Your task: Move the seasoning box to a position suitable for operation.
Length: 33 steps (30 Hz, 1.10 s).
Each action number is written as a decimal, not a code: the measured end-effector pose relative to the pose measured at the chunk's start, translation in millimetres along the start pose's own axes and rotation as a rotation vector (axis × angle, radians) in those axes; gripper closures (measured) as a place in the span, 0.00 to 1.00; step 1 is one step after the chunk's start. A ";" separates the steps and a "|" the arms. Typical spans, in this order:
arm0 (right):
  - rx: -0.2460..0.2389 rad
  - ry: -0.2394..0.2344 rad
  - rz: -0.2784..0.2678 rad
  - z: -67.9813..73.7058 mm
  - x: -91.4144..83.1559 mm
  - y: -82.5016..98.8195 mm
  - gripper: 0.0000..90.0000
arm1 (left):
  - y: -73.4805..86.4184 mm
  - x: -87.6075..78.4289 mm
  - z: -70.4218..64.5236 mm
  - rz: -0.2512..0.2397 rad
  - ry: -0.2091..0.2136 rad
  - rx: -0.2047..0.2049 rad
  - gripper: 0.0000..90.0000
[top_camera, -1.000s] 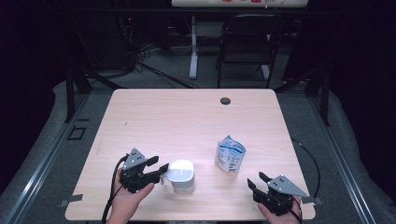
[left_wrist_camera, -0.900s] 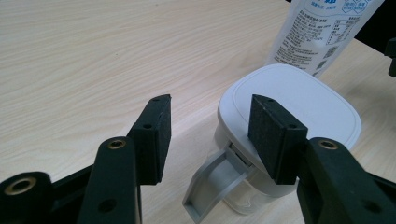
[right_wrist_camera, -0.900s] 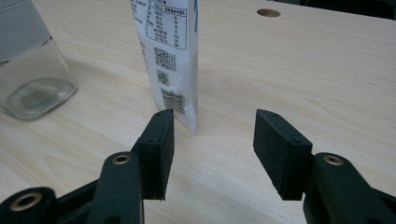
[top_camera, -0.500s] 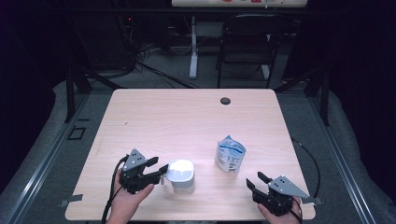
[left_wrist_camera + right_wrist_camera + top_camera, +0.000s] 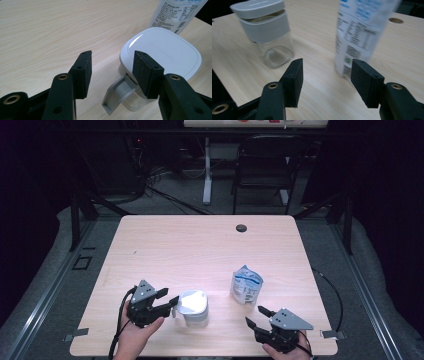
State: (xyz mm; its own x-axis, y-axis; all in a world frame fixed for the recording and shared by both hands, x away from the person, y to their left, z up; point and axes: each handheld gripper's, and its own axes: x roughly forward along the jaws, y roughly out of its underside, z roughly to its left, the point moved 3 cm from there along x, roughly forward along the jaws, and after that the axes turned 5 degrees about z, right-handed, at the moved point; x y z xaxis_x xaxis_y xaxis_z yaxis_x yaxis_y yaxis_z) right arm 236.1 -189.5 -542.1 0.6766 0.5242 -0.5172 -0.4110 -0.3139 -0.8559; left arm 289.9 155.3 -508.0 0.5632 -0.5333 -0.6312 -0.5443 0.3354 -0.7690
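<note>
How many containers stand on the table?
2. A clear jar with a white lid stands at the near left, by the left gripper. A printed pouch stands to its right, beyond the right gripper.

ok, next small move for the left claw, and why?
Probably ease the left claw forward and close on the grey latch of the white-lidded jar: its jaws stand open with the latch just ahead between them, not yet gripped.

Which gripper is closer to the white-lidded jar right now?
Left. The left gripper sits right beside the jar, its open jaws at the lid's grey latch. The right gripper is farther away, apart from it, nearer the pouch.
</note>
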 end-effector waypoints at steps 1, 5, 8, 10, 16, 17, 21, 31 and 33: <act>-0.017 -0.006 0.004 4.8 2.0 -2.8 0.49 | 0.1 0.1 0.0 -0.001 0.000 -0.001 0.56; -0.069 -0.042 0.019 22.1 10.5 -12.9 0.48 | 0.2 0.3 0.3 -0.004 0.003 -0.003 0.56; -0.098 -0.060 0.036 31.8 19.1 -18.0 0.48 | 0.2 0.4 0.2 -0.004 0.001 -0.003 0.56; -0.105 -0.062 0.039 35.6 24.8 -20.8 0.48 | 0.2 0.4 0.3 -0.004 0.001 -0.004 0.56; -0.117 -0.057 0.042 41.8 37.1 -29.1 0.48 | 0.1 0.5 0.7 -0.004 0.002 -0.002 0.56; -0.115 -0.052 0.041 42.4 40.7 -31.1 0.48 | 0.1 0.5 0.6 -0.005 0.001 -0.004 0.56; -0.107 -0.051 0.048 41.6 45.2 -32.6 0.48 | 0.2 0.5 0.6 -0.006 0.002 -0.005 0.56; -0.092 -0.056 0.056 41.3 55.5 -38.1 0.46 | -0.1 0.6 0.0 -0.005 -0.004 0.000 0.57; -0.086 -0.060 0.059 41.6 57.9 -40.3 0.46 | 0.0 0.6 0.0 -0.005 -0.003 0.000 0.57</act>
State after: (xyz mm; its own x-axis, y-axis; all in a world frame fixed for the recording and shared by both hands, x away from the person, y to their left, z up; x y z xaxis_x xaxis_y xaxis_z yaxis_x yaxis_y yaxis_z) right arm 266.4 -113.6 -537.5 0.6142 0.5482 -0.5676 -0.3931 -0.4111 -0.8224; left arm 290.3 155.0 -508.4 0.5682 -0.5324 -0.6275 -0.5412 0.3327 -0.7723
